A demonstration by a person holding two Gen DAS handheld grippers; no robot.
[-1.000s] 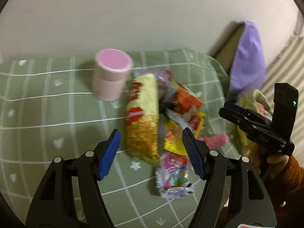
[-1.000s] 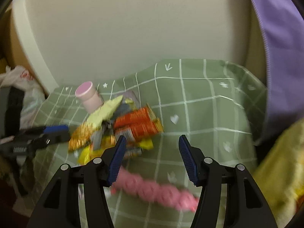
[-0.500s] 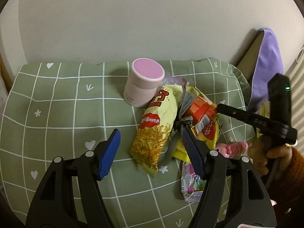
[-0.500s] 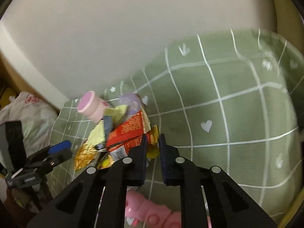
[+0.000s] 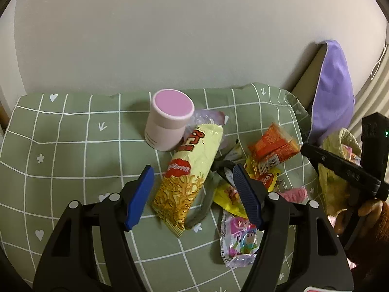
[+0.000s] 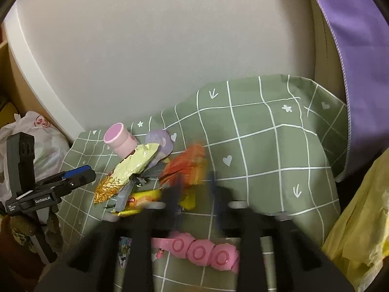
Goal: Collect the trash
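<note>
A pile of snack wrappers lies on the green checked cloth [image 5: 73, 150]. A long yellow noodle-snack bag [image 5: 189, 175] lies between the fingers of my open left gripper [image 5: 194, 194], which hovers above it. An orange wrapper [image 5: 272, 146] lies to its right, blurred in the right wrist view [image 6: 187, 165]. A yellow wrapper [image 5: 228, 197] and a pink cartoon packet [image 5: 239, 241] lie nearer. My right gripper [image 6: 194, 192] is blurred, its fingers parted, close to the orange wrapper. It also shows in the left wrist view [image 5: 340, 168].
A pink lidded jar [image 5: 170, 119] stands behind the pile. A pink segmented toy [image 6: 201, 248] lies at the front. A yellow plastic bag [image 6: 359, 223] hangs on the right, a white bag [image 6: 46, 141] on the left. A purple cloth [image 5: 333, 90] drapes by the wall.
My right gripper was open, shut half a second ago, and now its fingers are parted again and blurred. The orange wrapper has shifted right, apart from the pile. My left gripper drew back slightly.
</note>
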